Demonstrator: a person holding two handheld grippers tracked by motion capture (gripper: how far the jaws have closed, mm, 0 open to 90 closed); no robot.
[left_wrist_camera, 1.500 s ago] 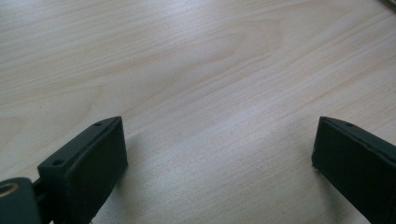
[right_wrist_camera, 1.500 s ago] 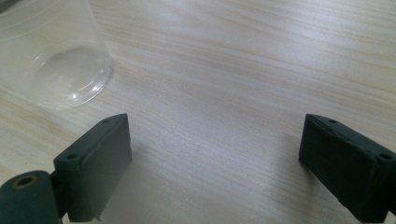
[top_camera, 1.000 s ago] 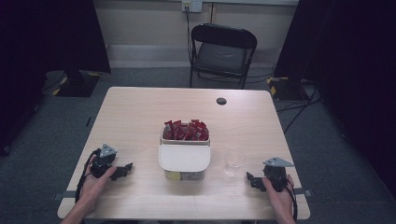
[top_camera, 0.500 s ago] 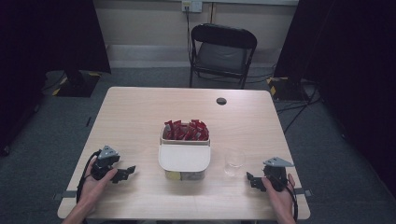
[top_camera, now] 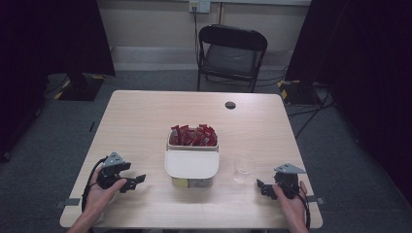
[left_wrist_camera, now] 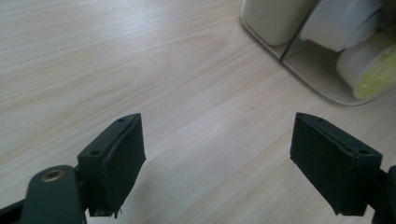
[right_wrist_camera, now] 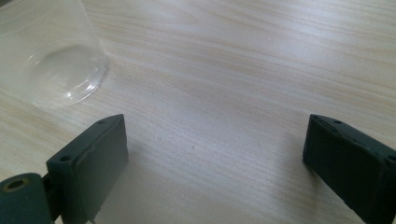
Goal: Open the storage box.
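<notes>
Resting low over a wooden table [top_camera: 145, 116], the left gripper [top_camera: 135, 180] and right gripper [top_camera: 262, 187] both hang with jaws spread wide, grasping nothing. A clear plastic cup [top_camera: 243, 166] stands just beside the right gripper, near a cream tray [top_camera: 192, 167] of red packets [top_camera: 193, 136] at the table's centre, well apart from the left gripper.

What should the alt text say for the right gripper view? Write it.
The right gripper hangs with black jaws wide open and empty over a pale wooden table. An upright clear plastic cup stands at upper left, apart from the jaws.
</notes>
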